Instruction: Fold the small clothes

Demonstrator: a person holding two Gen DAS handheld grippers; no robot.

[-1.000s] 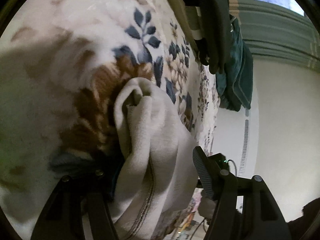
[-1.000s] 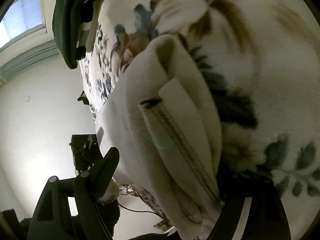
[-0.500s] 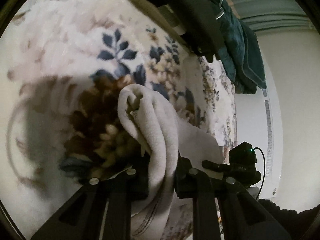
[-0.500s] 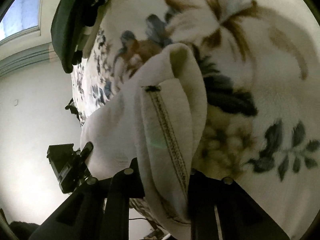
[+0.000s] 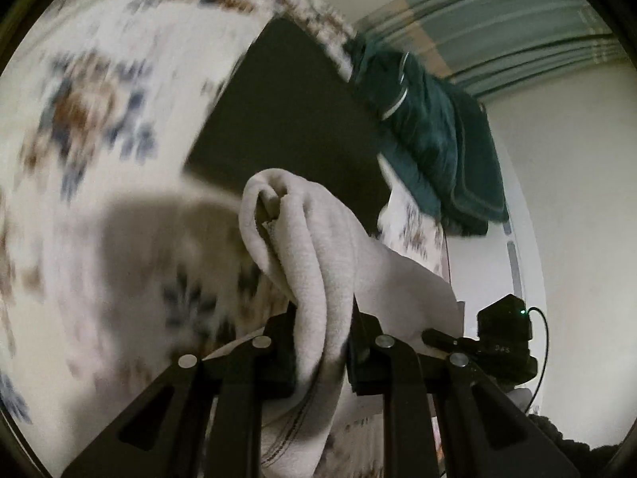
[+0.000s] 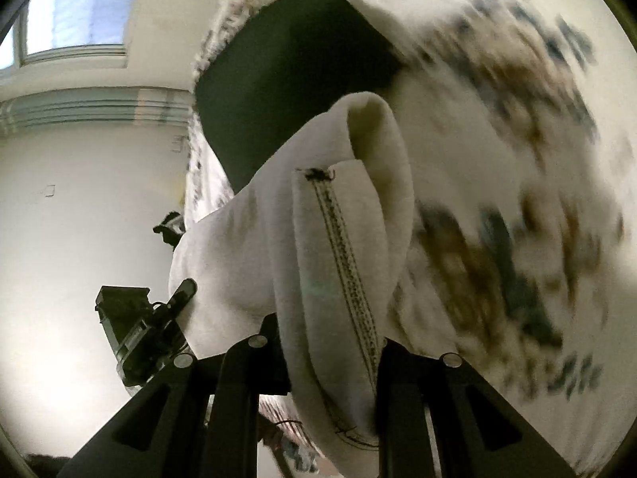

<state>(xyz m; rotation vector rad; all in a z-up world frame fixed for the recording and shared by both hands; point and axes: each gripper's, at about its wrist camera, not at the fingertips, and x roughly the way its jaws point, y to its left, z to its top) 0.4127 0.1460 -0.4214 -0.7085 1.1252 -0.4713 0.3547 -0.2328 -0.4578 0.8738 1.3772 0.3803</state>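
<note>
A small cream-white garment [image 5: 314, 263] with a dark stitched hem hangs bunched between the two grippers, lifted off the floral blanket [image 5: 99, 159]. My left gripper [image 5: 322, 342] is shut on one folded edge of it. My right gripper [image 6: 330, 350] is shut on the other edge [image 6: 338, 247], where the stitched seam runs down between the jaws. Each wrist view shows the other gripper at the side, the right one [image 5: 501, 342] and the left one [image 6: 143, 330]. The garment's lower part is hidden behind the jaws.
A dark flat folded item [image 5: 294, 119] lies on the blanket beyond the garment, also seen in the right wrist view [image 6: 286, 87]. A dark green garment [image 5: 430, 135] lies at the blanket's far edge. White walls [image 6: 79, 239] and a window [image 6: 75, 12] lie behind.
Both grippers closed on the cream garment, then lifted it off the blanket and swung toward the dark folded item. The views are now motion-blurred.
</note>
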